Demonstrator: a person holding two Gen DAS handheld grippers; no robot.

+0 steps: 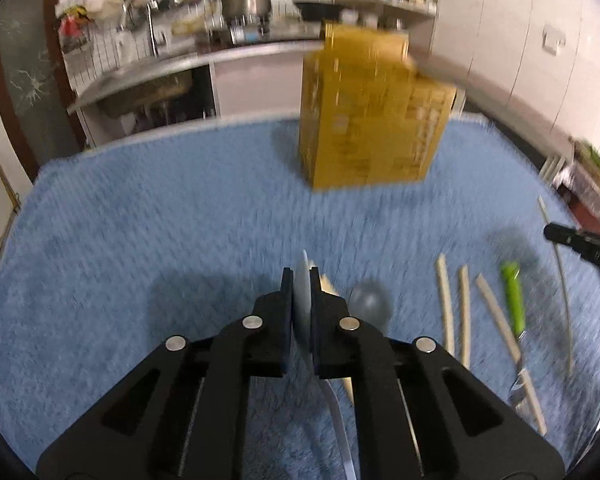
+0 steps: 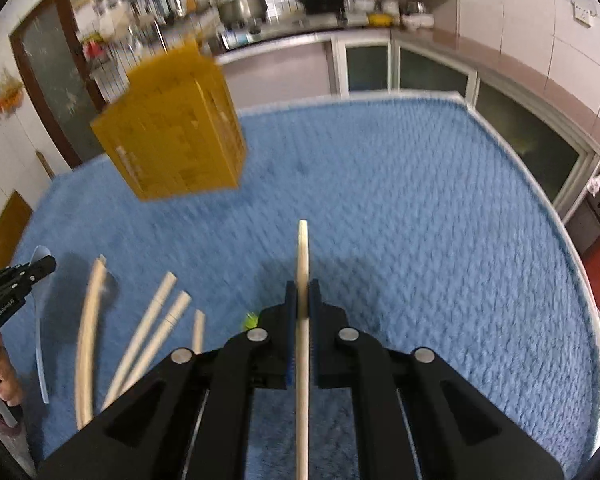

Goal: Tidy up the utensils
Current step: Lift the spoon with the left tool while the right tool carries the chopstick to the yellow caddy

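Showing chopstick point(image 2: 303, 304) only right-wrist side

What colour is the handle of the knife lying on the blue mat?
Bright green; the knife handle shows best in the left wrist view.

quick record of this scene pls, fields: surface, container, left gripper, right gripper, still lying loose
surface: blue fuzzy mat
container: yellow slotted box, upright at the far side of the mat
left gripper: shut on a flat silvery utensil, kind unclear
right gripper: shut on a pale chopstick
still lying loose: several more chopsticks, a green-handled knife, a grey spoon
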